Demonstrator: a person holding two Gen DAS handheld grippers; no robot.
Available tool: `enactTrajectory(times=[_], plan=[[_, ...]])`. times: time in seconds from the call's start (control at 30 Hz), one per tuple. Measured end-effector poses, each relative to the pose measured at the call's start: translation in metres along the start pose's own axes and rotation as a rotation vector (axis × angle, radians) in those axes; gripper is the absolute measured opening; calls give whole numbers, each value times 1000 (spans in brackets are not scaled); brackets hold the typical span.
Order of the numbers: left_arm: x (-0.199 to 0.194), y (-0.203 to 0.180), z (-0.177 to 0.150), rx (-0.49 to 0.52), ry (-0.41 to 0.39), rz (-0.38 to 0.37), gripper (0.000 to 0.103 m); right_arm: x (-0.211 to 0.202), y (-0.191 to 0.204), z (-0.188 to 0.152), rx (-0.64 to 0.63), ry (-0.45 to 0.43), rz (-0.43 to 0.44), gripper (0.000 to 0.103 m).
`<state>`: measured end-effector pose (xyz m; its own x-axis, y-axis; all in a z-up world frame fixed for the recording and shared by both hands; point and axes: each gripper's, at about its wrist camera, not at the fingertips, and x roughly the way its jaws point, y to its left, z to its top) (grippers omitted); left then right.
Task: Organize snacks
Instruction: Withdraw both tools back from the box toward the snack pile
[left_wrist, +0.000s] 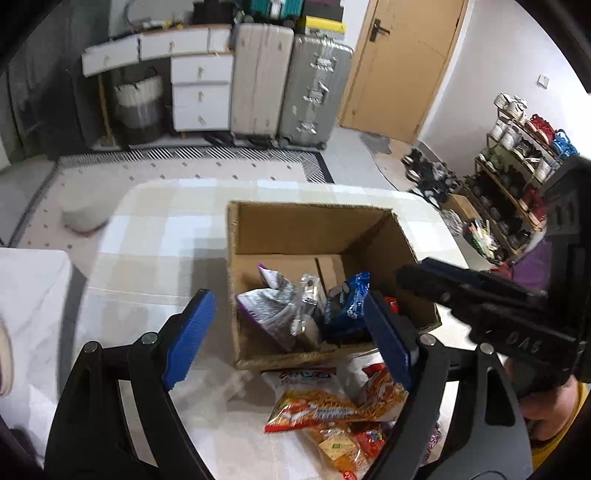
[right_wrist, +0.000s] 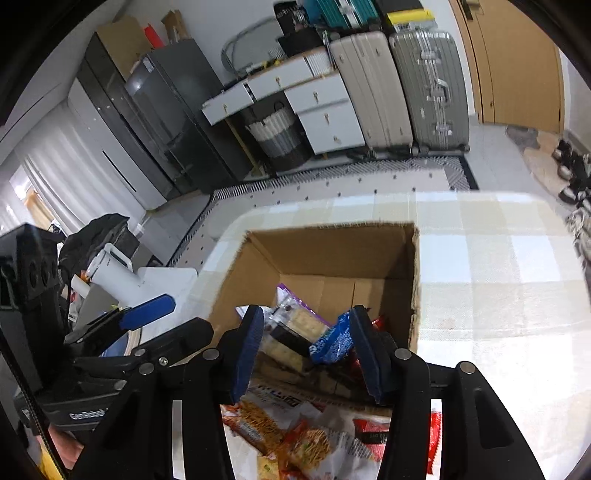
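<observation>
We see a cardboard box (left_wrist: 295, 229) of matt brown corrugated board, its cut rim rough and frayed. Inside it lie glossy foil and plastic wrappers: a crinkled silver-and-purple packet (left_wrist: 269, 310) and a shiny blue packet (left_wrist: 351, 299). In front of the box, the orange snack bags (left_wrist: 332, 406) are slick, reflective plastic film. We take the surface (left_wrist: 159, 240) to be covered in a smooth checked cloth with a faint sheen. Our left tongs (left_wrist: 291, 339) have ribbed matt blue pads on black matt plastic arms with bright metal rivets; the right tongs (right_wrist: 306, 350) look the same.
</observation>
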<state>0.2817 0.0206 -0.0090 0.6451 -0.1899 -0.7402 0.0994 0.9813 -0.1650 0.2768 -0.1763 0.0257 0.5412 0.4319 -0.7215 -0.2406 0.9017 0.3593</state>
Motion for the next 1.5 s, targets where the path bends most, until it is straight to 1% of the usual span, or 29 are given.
enactTrajectory(times=[0.1,0.2,0.23,0.3,0.33,0.37,0.43,0.47,0.5,0.57,0.63,0.67,0.7,0.8,0.93,1.07,1.13,1.2,1.3,1.37,1.43,1.5], plan=[[-27,-5,-6,13,-52,12,85,-28,13,-2,-28,-58,4,50],[-55,-9,-16,27,-116,47,89,-60,29,-6,-75,-121,-8,50],[-64,-10,-19,26,-128,49,91,-71,35,-8,-93,-143,-15,50],[-83,-12,-26,14,-155,50,98,-98,47,-16,-134,-206,-14,50],[-96,-13,-33,13,-178,55,103,-109,52,-20,-149,-228,-10,52],[-104,-15,-37,17,-193,66,103,-119,57,-23,-159,-247,-7,54],[-121,-20,-46,36,-224,92,103,-145,66,-35,-181,-296,2,67],[-131,-23,-52,45,-237,105,103,-155,70,-42,-191,-322,5,69],[-138,-24,-55,44,-244,111,103,-170,74,-51,-204,-356,5,74],[-156,-25,-64,24,-263,101,103,-188,78,-65,-217,-387,8,88],[-170,-27,-71,9,-281,88,103,-208,82,-84,-228,-427,2,94],[-180,-28,-78,4,-299,90,103,-216,83,-94,-232,-452,-3,95],[-186,-29,-82,4,-309,93,103,-226,84,-108,-232,-482,-3,98],[-207,-34,-100,5,-336,104,103,-245,84,-140,-216,-537,7,101],[-231,-38,-125,15,-356,101,103,-258,82,-171,-191,-564,29,102],[-245,-41,-152,11,-366,89,103,-262,87,-199,-215,-572,-10,102],[-247,-41,-166,14,-366,83,103,-263,85,-213,-205,-578,-32,102],[-250,-44,-183,21,-382,61,103,-263,80,-225,-189,-590,-40,102],[-243,-48,-208,47,-377,61,103,-258,70,-241,-178,-591,-49,102],[-234,-49,-224,59,-349,41,103,-253,63,-251,-174,-576,-48,102],[-222,-50,-234,67,-321,40,103,-249,56,-255,-169,-561,-48,102],[-205,-49,-244,63,-278,41,103,-241,48,-259,-148,-542,-56,102]])
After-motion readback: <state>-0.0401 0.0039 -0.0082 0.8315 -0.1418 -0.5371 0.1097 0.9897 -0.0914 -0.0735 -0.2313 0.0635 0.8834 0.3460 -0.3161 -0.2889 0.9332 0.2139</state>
